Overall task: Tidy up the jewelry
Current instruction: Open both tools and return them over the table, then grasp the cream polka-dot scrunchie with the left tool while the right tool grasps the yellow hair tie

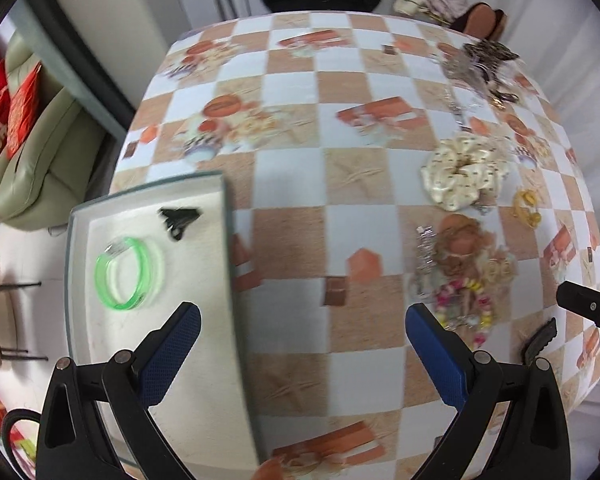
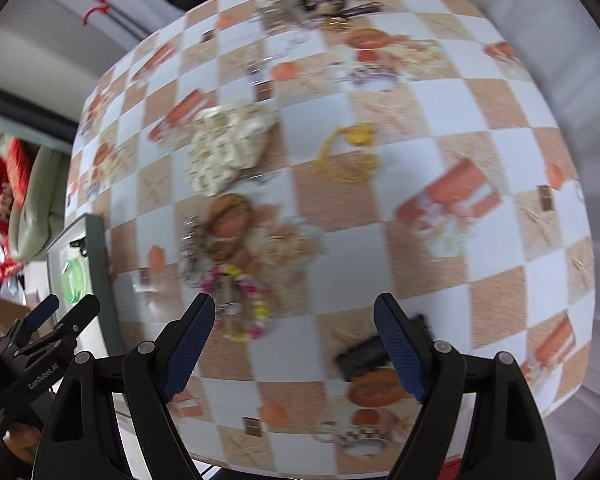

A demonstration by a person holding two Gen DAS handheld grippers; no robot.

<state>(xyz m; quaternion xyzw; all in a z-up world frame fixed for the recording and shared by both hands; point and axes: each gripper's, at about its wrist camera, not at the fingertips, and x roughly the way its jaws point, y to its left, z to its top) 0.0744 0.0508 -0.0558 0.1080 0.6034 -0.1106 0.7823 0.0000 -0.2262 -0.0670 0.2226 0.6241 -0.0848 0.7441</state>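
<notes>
jewelry: green bangle (image 1: 130,274) in tray (image 1: 204,360) | left hand-held gripper (image 1: 302,350) released | right hand-held gripper (image 2: 294,344) released, seemingly empty

Bright, even light; motion blur, fisheye-warped edges.

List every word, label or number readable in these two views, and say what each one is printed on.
"GenRobot.AI": white lettering on the black body of the left gripper, seen in the right wrist view.
Red cushions with pale characters on the green sofa: too blurred to read.
Printed pictures on the checked orange-and-white tablecloth: no legible text.
</notes>
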